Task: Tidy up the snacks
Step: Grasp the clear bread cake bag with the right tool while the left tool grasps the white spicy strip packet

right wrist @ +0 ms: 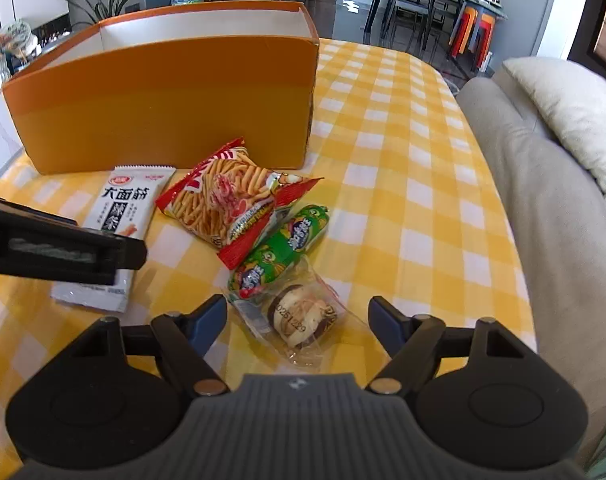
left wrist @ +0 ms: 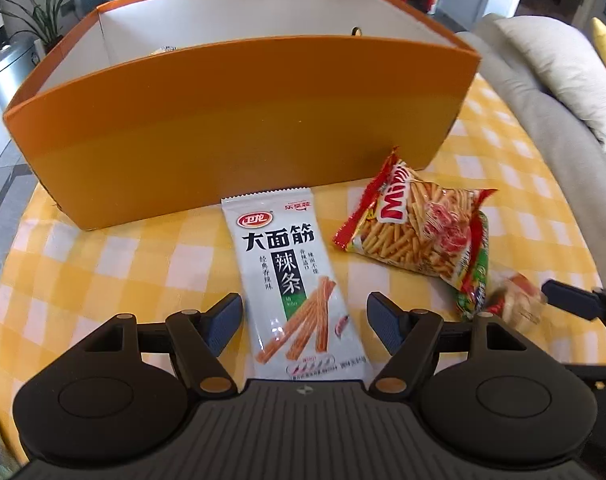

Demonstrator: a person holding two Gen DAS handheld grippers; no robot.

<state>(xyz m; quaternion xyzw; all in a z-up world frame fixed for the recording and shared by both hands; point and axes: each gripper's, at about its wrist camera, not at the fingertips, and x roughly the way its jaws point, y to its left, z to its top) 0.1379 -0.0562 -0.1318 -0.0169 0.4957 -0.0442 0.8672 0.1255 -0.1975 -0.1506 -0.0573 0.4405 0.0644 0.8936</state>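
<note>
My left gripper [left wrist: 305,312] is open, its jaws straddling the lower half of a white spicy-strip packet [left wrist: 291,276] that lies flat on the cloth; the pads do not touch it. To its right lie a red bag of fried sticks [left wrist: 415,232] and a green sausage [left wrist: 473,280]. My right gripper [right wrist: 299,314] is open around a clear-wrapped round pastry [right wrist: 303,320], pads apart from it. The green sausage [right wrist: 283,248] and red bag [right wrist: 231,204] lie just beyond. An orange box [left wrist: 239,128] with white inner walls stands behind the snacks.
A yellow checked tablecloth [right wrist: 403,152] covers the table. A grey sofa [right wrist: 551,216] with a cushion borders the right edge. One left-gripper finger [right wrist: 63,252] crosses the right wrist view over the white packet [right wrist: 123,208]. A snack top [left wrist: 163,50] peeks inside the box.
</note>
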